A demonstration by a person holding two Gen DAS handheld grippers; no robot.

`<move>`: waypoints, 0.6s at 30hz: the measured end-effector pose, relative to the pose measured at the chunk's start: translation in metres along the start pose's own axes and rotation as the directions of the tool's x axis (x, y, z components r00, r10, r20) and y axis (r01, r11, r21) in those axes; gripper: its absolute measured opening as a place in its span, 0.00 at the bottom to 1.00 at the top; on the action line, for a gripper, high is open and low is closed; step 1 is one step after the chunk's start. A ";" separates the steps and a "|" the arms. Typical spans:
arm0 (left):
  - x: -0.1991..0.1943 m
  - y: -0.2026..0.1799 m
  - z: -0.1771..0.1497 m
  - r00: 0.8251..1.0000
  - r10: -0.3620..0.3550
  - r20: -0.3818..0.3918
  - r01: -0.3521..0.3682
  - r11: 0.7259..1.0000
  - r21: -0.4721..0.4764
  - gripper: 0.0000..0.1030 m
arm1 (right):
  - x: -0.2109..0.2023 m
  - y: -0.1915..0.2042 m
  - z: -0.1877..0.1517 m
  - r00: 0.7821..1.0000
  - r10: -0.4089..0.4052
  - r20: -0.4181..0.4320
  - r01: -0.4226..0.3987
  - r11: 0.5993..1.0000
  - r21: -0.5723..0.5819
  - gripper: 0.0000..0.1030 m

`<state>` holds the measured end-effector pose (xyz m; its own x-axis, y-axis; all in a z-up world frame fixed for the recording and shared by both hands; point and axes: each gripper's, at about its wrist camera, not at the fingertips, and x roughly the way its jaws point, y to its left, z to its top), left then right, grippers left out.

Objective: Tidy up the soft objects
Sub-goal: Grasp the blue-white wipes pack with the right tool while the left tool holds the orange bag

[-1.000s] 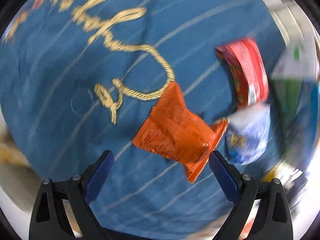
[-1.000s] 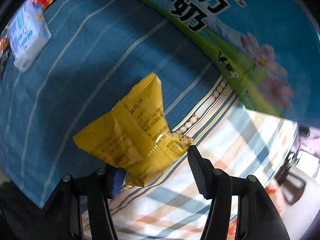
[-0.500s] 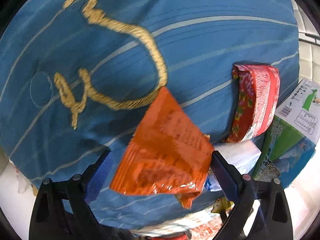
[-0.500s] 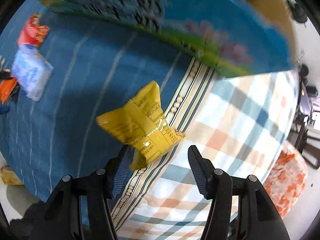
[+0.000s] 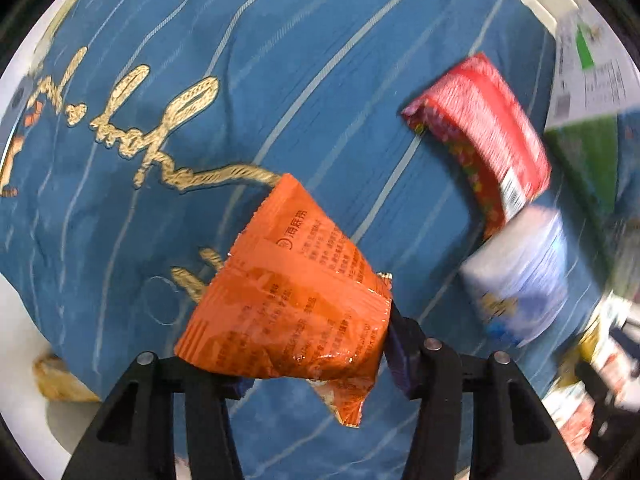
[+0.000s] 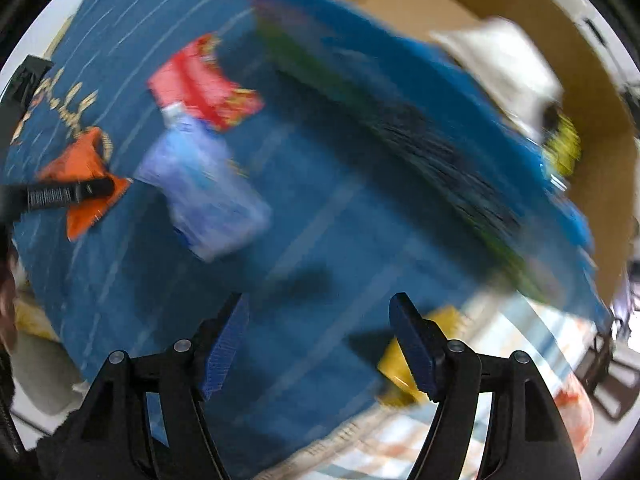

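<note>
My left gripper (image 5: 316, 364) is shut on an orange snack packet (image 5: 292, 300) and holds it above the blue striped cloth (image 5: 280, 80). The packet and the left fingers also show in the right wrist view (image 6: 80, 176). A red packet (image 5: 484, 128) and a white-blue packet (image 5: 520, 276) lie on the cloth to the right. My right gripper (image 6: 320, 344) is open and empty over the cloth. A yellow packet (image 6: 404, 360) lies behind its right finger. The right wrist view is blurred.
A large blue-green carton (image 6: 420, 128) with a brown cardboard inside (image 6: 580, 80) stands at the back right, holding a white item (image 6: 504, 60). Its printed side shows in the left wrist view (image 5: 588, 92). A checked cloth (image 6: 400, 440) lies at the front right.
My left gripper has closed on the orange packet and lifted it. My right gripper has let go of the yellow packet, opened, and swung left; the packet now lies behind its right finger.
</note>
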<state>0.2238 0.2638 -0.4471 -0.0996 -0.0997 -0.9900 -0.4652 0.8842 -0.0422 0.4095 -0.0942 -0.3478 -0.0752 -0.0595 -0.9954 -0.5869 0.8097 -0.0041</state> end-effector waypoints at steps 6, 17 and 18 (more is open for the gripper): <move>0.005 0.018 -0.009 0.999 -0.036 -0.011 0.035 0.999 -0.006 0.48 | 0.028 0.058 0.048 0.998 0.045 -0.044 -0.050 0.991 -0.122 0.73; 0.004 0.048 -0.011 0.997 -0.076 -0.019 0.076 0.997 0.002 0.48 | 0.059 0.082 0.069 0.995 0.027 -0.100 -0.035 0.996 -0.085 0.49; 0.004 0.047 -0.012 0.997 -0.075 -0.019 0.076 0.997 0.014 0.48 | 0.058 0.083 0.071 0.993 0.037 -0.112 -0.044 0.997 -0.061 0.47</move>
<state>0.1908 0.2995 -0.4516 -0.0807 -0.1747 -0.9813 -0.4592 0.8803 -0.1189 0.4135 0.0107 -0.4122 -0.1871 -0.0947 -0.9778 -0.6313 0.7742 0.0458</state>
